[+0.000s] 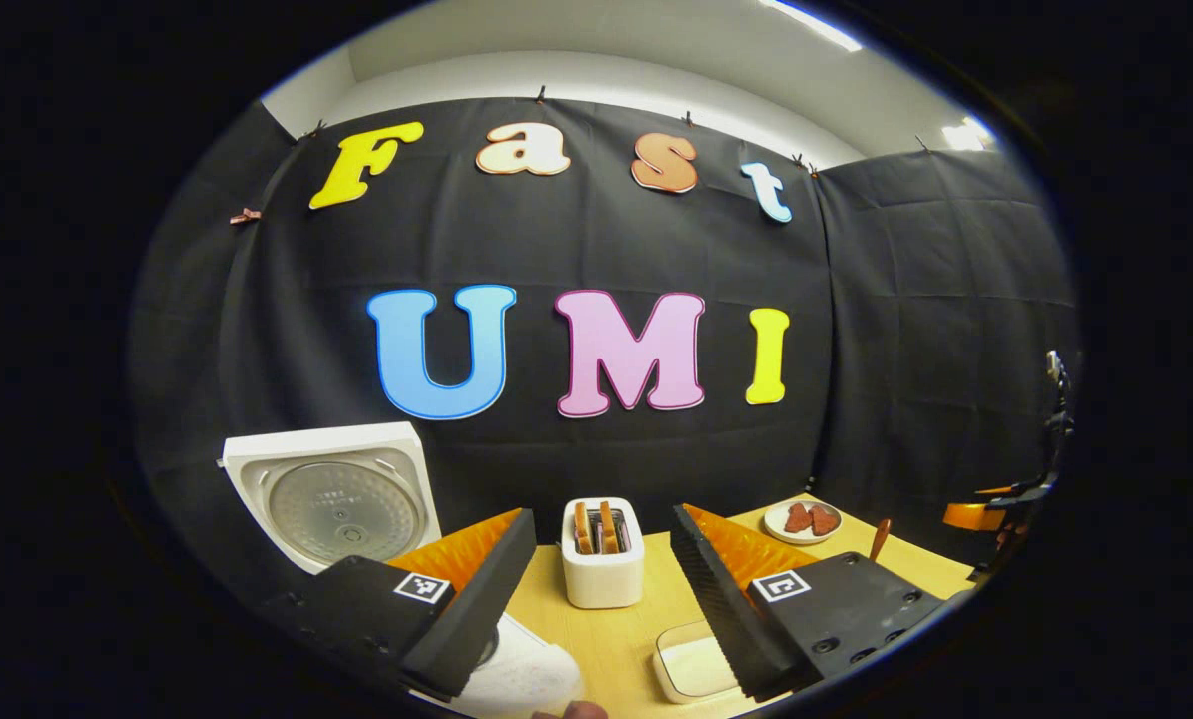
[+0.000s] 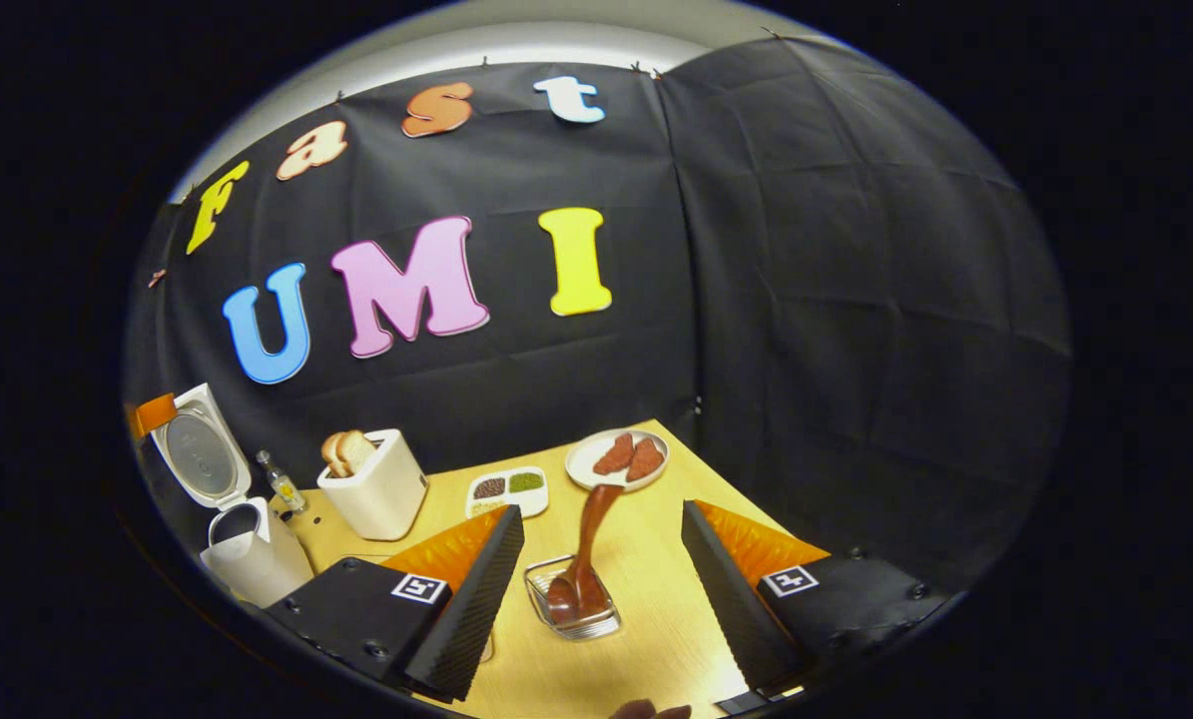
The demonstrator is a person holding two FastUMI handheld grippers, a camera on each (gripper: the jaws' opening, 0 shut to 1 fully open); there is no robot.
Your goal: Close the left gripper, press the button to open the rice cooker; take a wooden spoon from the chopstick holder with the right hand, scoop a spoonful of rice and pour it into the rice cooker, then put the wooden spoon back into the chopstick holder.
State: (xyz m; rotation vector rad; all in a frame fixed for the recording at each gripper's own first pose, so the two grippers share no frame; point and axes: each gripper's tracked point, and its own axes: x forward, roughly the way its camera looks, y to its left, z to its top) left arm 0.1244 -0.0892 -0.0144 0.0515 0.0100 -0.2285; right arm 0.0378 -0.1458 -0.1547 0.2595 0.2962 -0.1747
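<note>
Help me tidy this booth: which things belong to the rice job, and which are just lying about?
Job: rice cooker, lid open; wooden spoon in the chopstick holder.

Lying about: toaster with bread; plate of red slices; sectioned tray; small bottle.

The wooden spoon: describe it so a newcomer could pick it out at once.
On the yellow table, find the right gripper, its fingers spread. Between them stands a small wire chopstick holder. The wooden spoon leans up out of it, the sole long brown handle, pointing toward the plate.
</note>
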